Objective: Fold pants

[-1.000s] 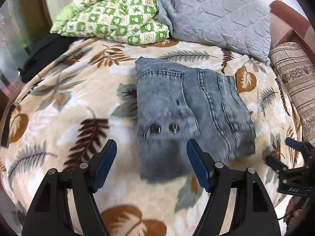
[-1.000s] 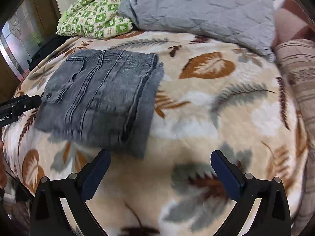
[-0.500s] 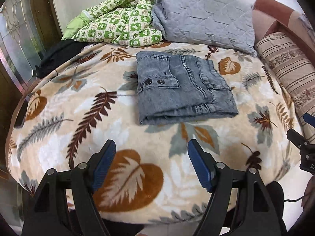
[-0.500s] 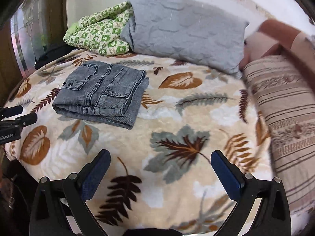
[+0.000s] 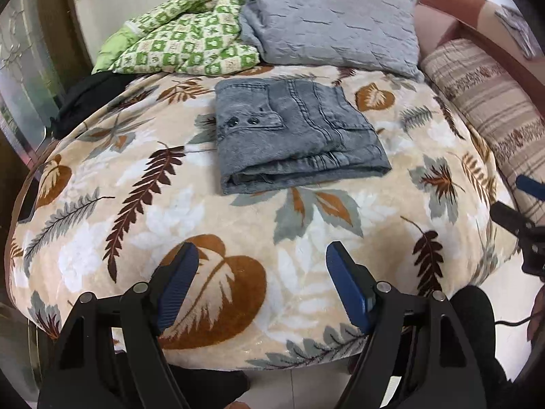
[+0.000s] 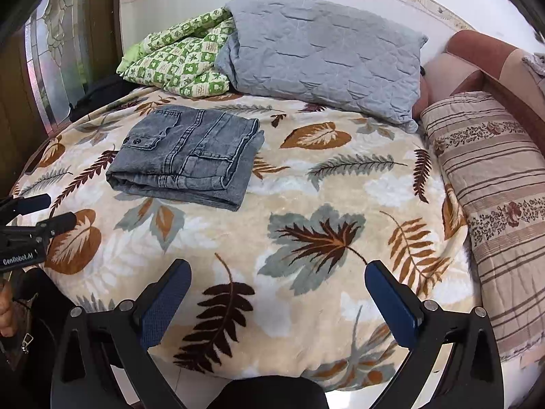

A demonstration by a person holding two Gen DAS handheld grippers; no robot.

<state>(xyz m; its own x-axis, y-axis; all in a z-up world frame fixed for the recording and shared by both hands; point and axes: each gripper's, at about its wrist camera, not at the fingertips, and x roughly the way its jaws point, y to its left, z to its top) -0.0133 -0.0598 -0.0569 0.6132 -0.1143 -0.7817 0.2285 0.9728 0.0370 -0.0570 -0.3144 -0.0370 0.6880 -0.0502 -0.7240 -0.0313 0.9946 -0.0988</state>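
Observation:
Grey denim pants (image 5: 293,136) (image 6: 187,156) lie folded into a compact rectangle on the leaf-print blanket (image 5: 238,225) (image 6: 306,204), toward its far side. My left gripper (image 5: 262,272) hovers open over the blanket's near edge, well short of the pants, nothing between its blue pads. My right gripper (image 6: 277,293) is also open and empty above the near edge, with the pants far off to its upper left. Each gripper shows at the side of the other's view: the right gripper (image 5: 524,211) and the left gripper (image 6: 30,218).
A grey quilted pillow (image 6: 323,54) and a green checked quilt (image 6: 177,58) lie at the back. A striped bolster (image 6: 494,187) runs along the right. Dark clothing (image 5: 88,99) sits at the left edge. A person's hand (image 6: 5,310) shows at the left. Pale floor lies below.
Both grippers have drawn back from the folded pants toward the near edge of the bed, so the pants now look smaller and farther away. The pants have stayed put.

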